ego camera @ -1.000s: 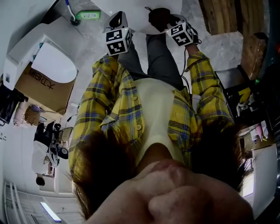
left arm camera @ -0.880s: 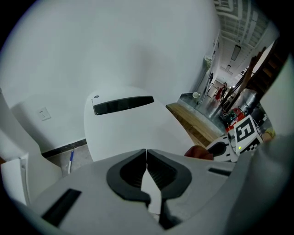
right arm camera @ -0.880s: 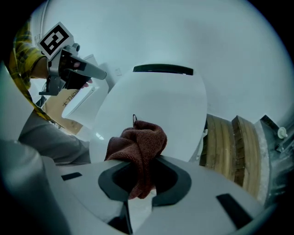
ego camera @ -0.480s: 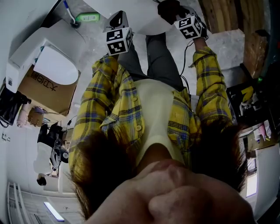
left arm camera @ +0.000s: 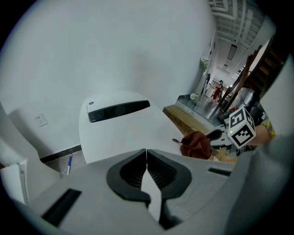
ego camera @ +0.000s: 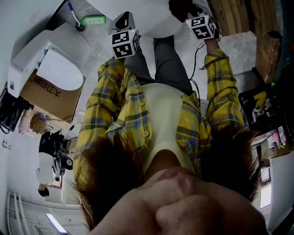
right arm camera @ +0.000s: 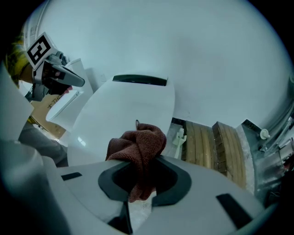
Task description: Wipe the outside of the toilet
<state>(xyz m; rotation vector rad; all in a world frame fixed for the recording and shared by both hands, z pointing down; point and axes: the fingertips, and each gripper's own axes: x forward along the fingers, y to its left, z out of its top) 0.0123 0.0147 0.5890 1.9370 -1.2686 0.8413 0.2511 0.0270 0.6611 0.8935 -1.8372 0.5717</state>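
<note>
The white toilet (ego camera: 138,16) lies at the top of the head view, its closed lid (left arm camera: 124,133) filling the middle of the left gripper view. My right gripper (right arm camera: 144,170) is shut on a reddish-brown cloth (right arm camera: 138,147), and the cloth rests on the right side of the lid (right arm camera: 128,114). In the head view that gripper (ego camera: 183,9) is at the lid's right edge. My left gripper (left arm camera: 147,158) hangs just short of the lid's near edge, shut with nothing between its jaws. From it I see the cloth (left arm camera: 198,144) off to the right.
A second white toilet (ego camera: 55,69) stands at the left on a cardboard box (ego camera: 46,94). Wooden boards (right arm camera: 216,142) lie on the floor to the right of the toilet. A blue-handled tool (left arm camera: 70,160) and a green item (ego camera: 93,19) sit by the wall.
My right gripper has carried the cloth farther away and to the right along the toilet lid. The left gripper has stayed in place.
</note>
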